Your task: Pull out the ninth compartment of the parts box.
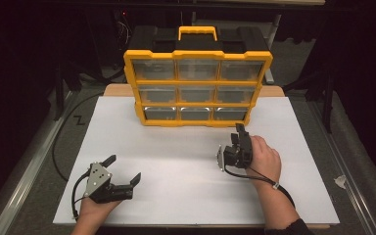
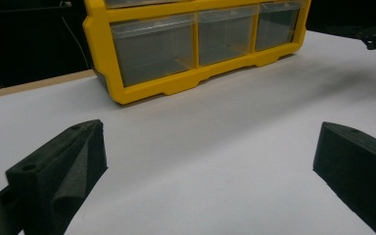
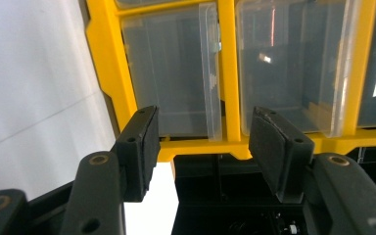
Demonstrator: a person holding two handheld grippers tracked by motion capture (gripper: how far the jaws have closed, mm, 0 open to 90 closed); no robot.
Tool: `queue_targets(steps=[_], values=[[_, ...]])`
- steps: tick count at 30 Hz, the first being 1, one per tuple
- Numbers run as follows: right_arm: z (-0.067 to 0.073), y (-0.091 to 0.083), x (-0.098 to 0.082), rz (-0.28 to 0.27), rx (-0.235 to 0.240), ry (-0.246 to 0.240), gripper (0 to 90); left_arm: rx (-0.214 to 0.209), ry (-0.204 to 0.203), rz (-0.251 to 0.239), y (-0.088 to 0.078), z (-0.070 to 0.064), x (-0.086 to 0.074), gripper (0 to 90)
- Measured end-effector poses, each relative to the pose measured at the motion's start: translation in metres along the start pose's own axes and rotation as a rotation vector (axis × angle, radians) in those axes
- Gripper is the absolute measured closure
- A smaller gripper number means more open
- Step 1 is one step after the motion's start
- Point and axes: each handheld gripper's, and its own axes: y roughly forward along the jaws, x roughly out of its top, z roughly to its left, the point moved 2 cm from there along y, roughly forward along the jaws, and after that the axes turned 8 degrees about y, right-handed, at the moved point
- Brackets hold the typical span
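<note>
The right gripper (image 1: 239,131) has its jaws partly spread with nothing pinched between them; no pad presses on anything. In the right gripper view its two black pads (image 3: 142,147) stand apart in front of the organizer (image 3: 227,73), framing a yellow divider and the edge of a clear drawer (image 3: 176,68) beyond them, with a gap between pads and plastic. From above, this gripper is turned on its side, held in the right hand (image 1: 264,159), its tips just short of the organizer's bottom right corner.

The left gripper (image 1: 125,171) has its jaws spread wide and empty. In the left gripper view its two pads (image 2: 73,161) sit far apart over bare white board. The left hand (image 1: 95,208) holds it low at the near left of the table, well apart from the organizer.

The organizer (image 1: 198,85) stands upright at the far middle of the white board (image 1: 176,166): one yellow frame, one yellow handle (image 1: 197,32) on top, and nine clear drawers (image 1: 196,93) in three rows of three, all pushed in as far as can be told. One cable trails from each gripper, two in all.
</note>
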Motion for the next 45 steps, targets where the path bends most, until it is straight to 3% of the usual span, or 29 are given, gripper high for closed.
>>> queue_targets(steps=[6, 8, 13, 16, 17, 21, 25, 29, 32, 40, 45], values=[[-0.001, 0.015, 0.001, 0.014, 0.001, 0.041, 50.8, 0.002, 0.002, -0.004, -0.001, 0.000, 0.000, 0.2], [-0.003, 0.020, 0.004, 0.014, -0.006, 0.015, 51.4, 0.001, 0.003, -0.005, -0.001, 0.000, 0.000, 0.2], [-0.007, 0.034, 0.008, 0.027, -0.021, 0.027, 54.0, 0.002, -0.001, -0.003, -0.001, 0.001, 0.000, 0.2], [-0.011, 0.042, 0.011, 0.033, -0.035, 0.004, 56.6, 0.002, -0.002, -0.007, -0.002, 0.001, 0.000, 0.2], [-0.010, 0.045, 0.011, 0.039, -0.034, 0.018, 56.9, 0.001, 0.000, -0.007, -0.002, 0.000, 0.000, 0.2], [-0.012, 0.054, 0.012, 0.039, -0.044, -0.020, 59.5, -0.003, 0.003, -0.011, -0.002, -0.001, 0.000, 0.2], [-0.010, 0.063, 0.012, 0.040, -0.042, -0.013, 61.5, 0.002, 0.004, -0.014, -0.002, 0.000, 0.000, 0.2], [-0.003, 0.068, 0.014, 0.027, -0.040, -0.048, 64.5, 0.001, 0.002, -0.013, -0.002, 0.000, 0.000, 0.2], [-0.004, 0.071, 0.017, 0.019, -0.056, -0.047, 67.7, 0.000, 0.002, -0.012, -0.002, 0.000, 0.000, 0.2], [0.000, 0.076, 0.017, 0.023, -0.039, -0.042, 75.2, -0.001, 0.003, -0.007, -0.001, 0.000, -0.001, 0.2], [0.001, 0.077, 0.018, 0.020, -0.062, -0.043, 78.1, -0.006, 0.002, -0.008, -0.001, 0.000, -0.001, 0.2]])
